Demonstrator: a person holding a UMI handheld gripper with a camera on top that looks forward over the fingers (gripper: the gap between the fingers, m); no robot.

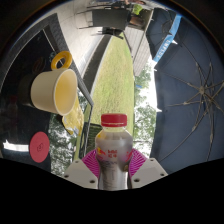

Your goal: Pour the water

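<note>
A small plastic bottle (113, 148) with a red cap and a dark red label stands between my two fingers, whose pink pads (91, 162) press on both sides of it. My gripper (113, 168) is shut on the bottle and holds it upright, lifted. A yellow cup (53, 92) with a yellow ring handle lies tilted on its side to the left beyond the fingers, its mouth facing right. No water stream shows.
A red round lid-like object (39, 147) sits left of the fingers. A green lawn strip (118, 85) with trees runs ahead. A dark umbrella canopy (195, 95) fills the right side. A dark structure (110, 20) stands at the far end.
</note>
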